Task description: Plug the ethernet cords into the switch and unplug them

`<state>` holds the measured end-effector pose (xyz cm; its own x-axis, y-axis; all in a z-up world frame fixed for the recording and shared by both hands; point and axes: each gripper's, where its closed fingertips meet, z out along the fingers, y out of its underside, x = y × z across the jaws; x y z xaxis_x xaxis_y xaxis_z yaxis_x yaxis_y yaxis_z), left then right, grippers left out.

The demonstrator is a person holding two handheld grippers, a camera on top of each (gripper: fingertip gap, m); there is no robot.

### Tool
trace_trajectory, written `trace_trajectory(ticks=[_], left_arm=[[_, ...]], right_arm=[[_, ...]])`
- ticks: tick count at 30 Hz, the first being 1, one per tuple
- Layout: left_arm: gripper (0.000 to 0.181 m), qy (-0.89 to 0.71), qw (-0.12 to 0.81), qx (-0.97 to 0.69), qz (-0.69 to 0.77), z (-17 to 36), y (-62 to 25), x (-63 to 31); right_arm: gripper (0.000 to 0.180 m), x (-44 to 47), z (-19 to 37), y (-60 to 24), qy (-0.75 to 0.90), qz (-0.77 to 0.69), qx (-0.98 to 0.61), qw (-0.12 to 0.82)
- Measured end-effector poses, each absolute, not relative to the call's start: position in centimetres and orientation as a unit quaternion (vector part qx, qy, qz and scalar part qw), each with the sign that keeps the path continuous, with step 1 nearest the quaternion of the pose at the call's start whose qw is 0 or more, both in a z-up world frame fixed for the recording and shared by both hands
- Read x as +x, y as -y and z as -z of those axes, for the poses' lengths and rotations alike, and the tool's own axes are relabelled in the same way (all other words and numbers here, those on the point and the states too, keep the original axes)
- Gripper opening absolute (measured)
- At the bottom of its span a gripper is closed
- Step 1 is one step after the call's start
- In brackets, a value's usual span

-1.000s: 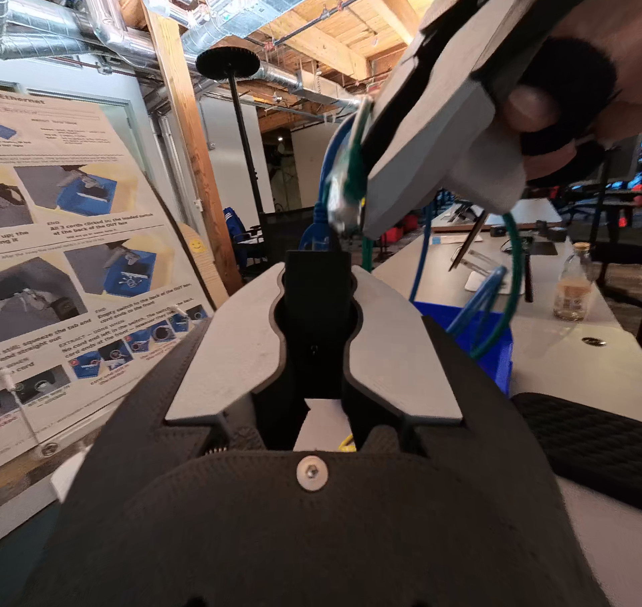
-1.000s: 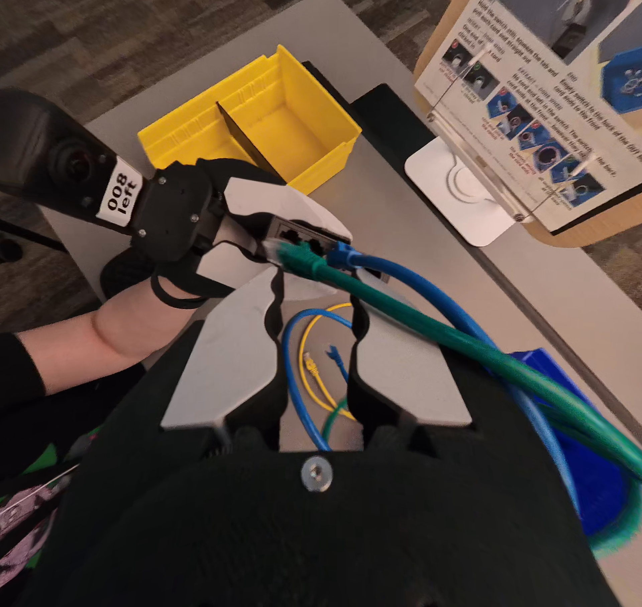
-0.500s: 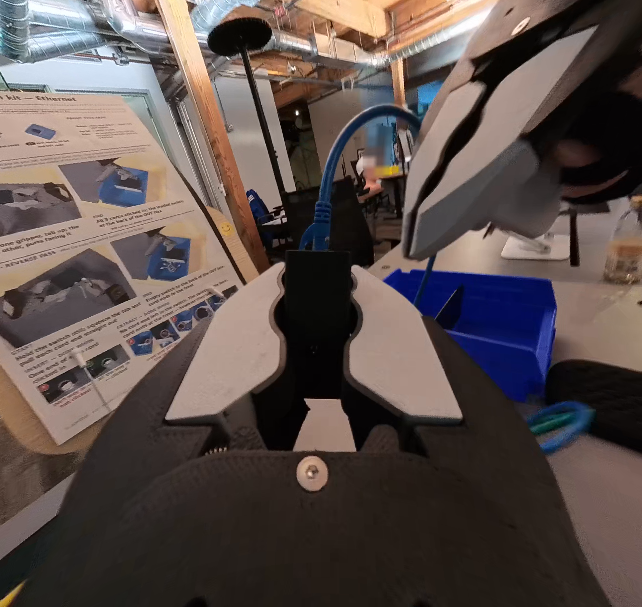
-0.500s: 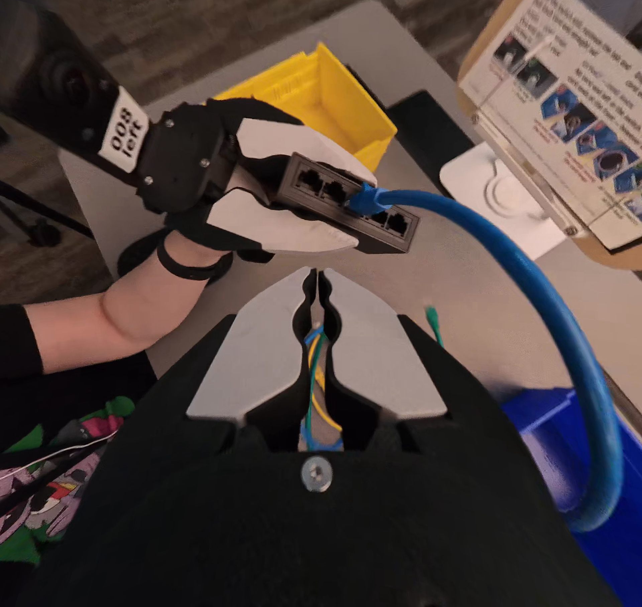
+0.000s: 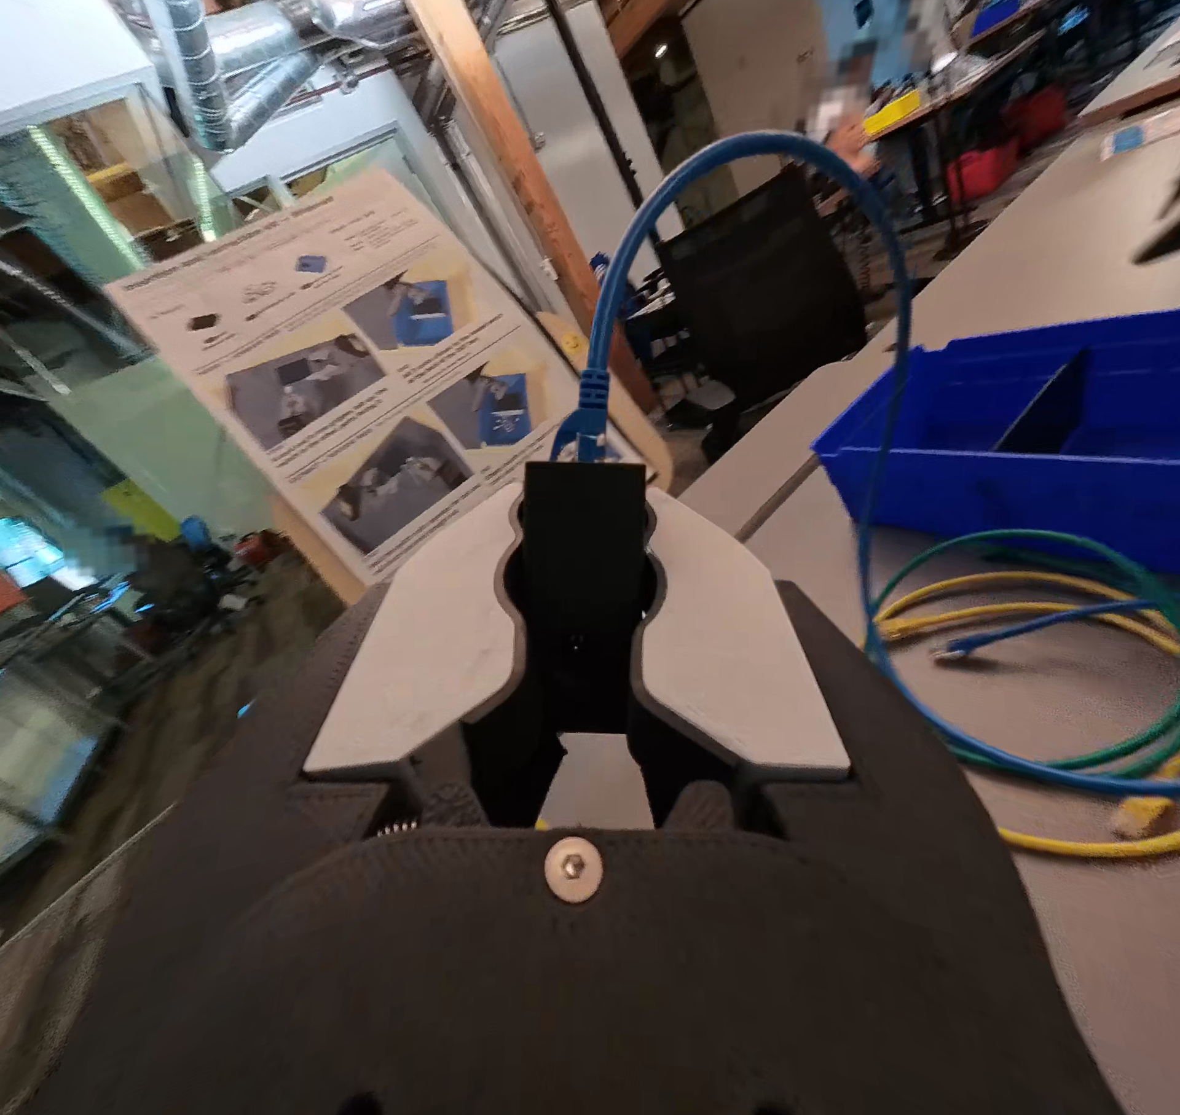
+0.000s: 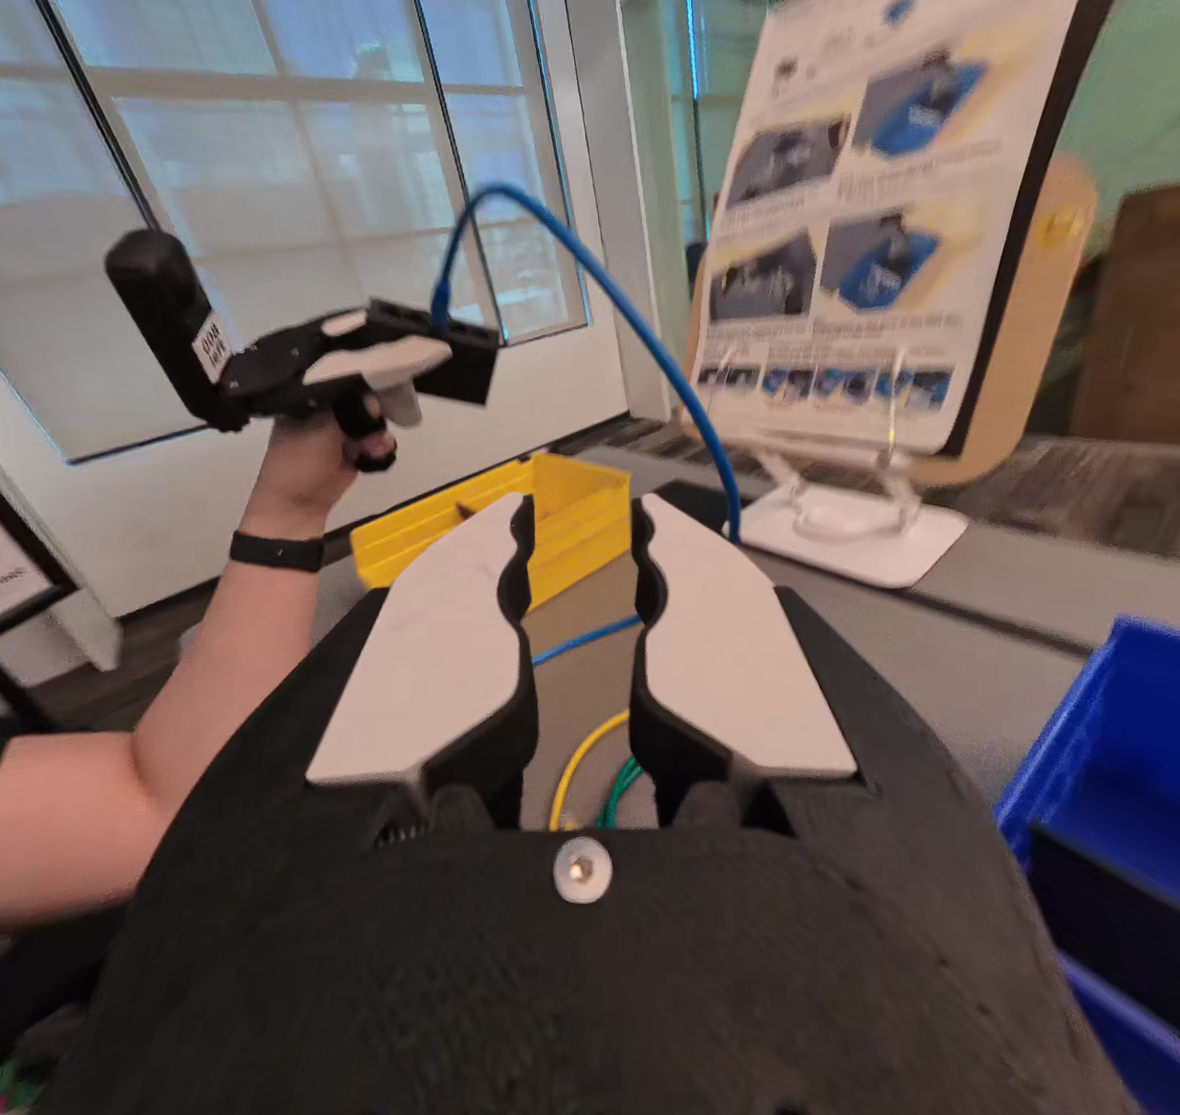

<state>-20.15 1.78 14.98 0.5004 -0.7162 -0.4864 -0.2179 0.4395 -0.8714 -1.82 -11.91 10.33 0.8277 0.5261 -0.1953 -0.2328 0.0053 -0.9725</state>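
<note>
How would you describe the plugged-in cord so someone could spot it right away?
Find the black switch held up in the air by the left gripper. One blue cord rises from its ports and arches down to the table. The green cord and yellow cord lie loose on the table.

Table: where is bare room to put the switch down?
The grey table is bare between the yellow bin, the white stand base and the blue bin. It is crowded near the blue bin's front, where loose cords lie.
</note>
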Motion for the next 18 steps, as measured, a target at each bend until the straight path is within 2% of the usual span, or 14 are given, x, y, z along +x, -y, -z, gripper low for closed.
trace_trajectory(ticks=[3, 6, 9, 13, 16, 18], left_arm=[[0.028, -0.436, 0.724, -0.522, 0.113, -15.6, -2.9, -22.6], [0.028, -0.389, 0.749, -0.528, 0.092, -17.0, -3.2, -24.8], [0.028, -0.331, 0.776, -0.522, 0.124, -18.8, -2.8, -26.8], [0.028, -0.285, 0.797, -0.502, 0.179, -20.3, -2.0, -29.1], [0.028, -0.256, 0.805, -0.494, 0.207, -20.9, -1.9, -30.3], [0.028, -0.246, 0.802, -0.491, 0.234, -21.0, -1.9, -30.6]], right_arm=[[0.036, -2.8, -6.0, 12.3, 0.125, -0.314, -0.690, 0.640], [0.036, -3.7, -1.9, 11.7, 0.150, -0.252, -0.752, 0.590], [0.036, -3.2, 0.4, 10.3, 0.150, -0.165, -0.796, 0.563], [0.037, -3.6, 1.6, 9.9, 0.127, -0.150, -0.805, 0.560], [0.038, -2.7, 5.2, 10.2, 0.090, -0.116, -0.854, 0.498], [0.038, -4.2, 7.8, 11.1, 0.136, -0.122, -0.875, 0.448]])
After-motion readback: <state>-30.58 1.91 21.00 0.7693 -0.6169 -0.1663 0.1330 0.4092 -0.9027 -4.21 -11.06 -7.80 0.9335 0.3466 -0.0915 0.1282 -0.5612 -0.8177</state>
